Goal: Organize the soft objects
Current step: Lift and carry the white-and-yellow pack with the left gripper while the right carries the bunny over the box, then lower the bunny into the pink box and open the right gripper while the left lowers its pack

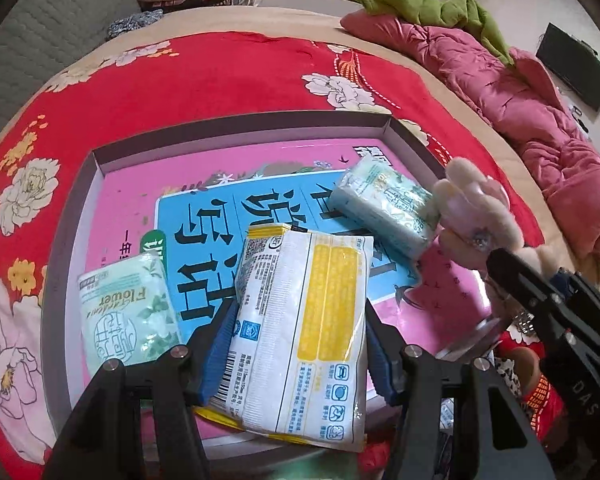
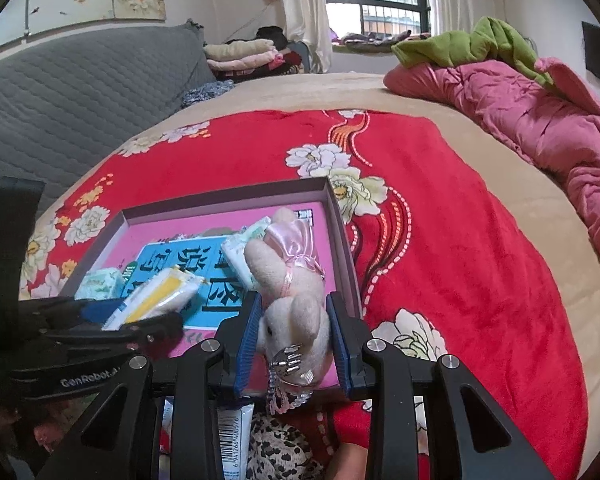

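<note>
My left gripper is shut on a white and yellow packet, its blue pads pressing both long sides, over the near part of a shallow box with a pink and blue printed bottom. A green "Flower" tissue pack lies in the box at the left. Another pale tissue pack lies at the right. My right gripper is shut on a cream plush bunny in a pink dress, head towards me, over the box's near right corner. The bunny also shows at the right of the left wrist view.
The box sits on a red floral blanket on a bed. A pink quilt with a green cloth lies along the far right. A grey padded headboard and folded clothes stand behind. A barcoded tube lies under the right gripper.
</note>
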`<move>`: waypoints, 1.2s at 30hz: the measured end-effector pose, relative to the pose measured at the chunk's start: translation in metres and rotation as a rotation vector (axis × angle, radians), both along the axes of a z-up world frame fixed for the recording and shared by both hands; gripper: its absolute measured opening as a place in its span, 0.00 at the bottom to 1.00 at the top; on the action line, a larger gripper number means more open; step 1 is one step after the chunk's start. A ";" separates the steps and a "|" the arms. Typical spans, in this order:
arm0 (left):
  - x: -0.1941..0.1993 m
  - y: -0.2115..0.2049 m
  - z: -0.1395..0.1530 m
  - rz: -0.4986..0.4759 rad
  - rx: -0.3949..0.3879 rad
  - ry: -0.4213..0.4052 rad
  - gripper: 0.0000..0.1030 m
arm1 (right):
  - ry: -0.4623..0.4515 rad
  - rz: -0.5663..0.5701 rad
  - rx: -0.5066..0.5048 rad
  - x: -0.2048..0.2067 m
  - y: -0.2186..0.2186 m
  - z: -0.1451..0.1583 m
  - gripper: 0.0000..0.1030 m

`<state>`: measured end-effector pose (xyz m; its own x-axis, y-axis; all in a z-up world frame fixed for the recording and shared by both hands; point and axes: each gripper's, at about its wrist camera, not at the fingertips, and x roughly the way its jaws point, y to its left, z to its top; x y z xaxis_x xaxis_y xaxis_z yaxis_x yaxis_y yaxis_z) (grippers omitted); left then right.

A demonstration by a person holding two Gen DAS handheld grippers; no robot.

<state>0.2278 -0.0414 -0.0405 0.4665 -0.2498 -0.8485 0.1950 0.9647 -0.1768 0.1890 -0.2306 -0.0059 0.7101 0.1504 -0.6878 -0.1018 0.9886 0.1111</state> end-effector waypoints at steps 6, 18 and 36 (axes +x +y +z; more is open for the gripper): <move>-0.002 -0.001 0.001 -0.003 0.010 0.003 0.57 | 0.014 0.004 -0.001 0.001 0.000 -0.004 0.33; -0.002 -0.001 0.001 -0.004 0.019 0.005 0.57 | 0.020 0.037 -0.010 0.003 0.007 -0.008 0.34; -0.002 0.000 0.001 -0.003 0.015 0.006 0.57 | 0.051 -0.002 -0.079 0.021 0.008 -0.018 0.36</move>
<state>0.2260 -0.0416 -0.0396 0.4603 -0.2383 -0.8552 0.1972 0.9667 -0.1633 0.2102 -0.2224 -0.0242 0.6742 0.0928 -0.7327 -0.0963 0.9947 0.0373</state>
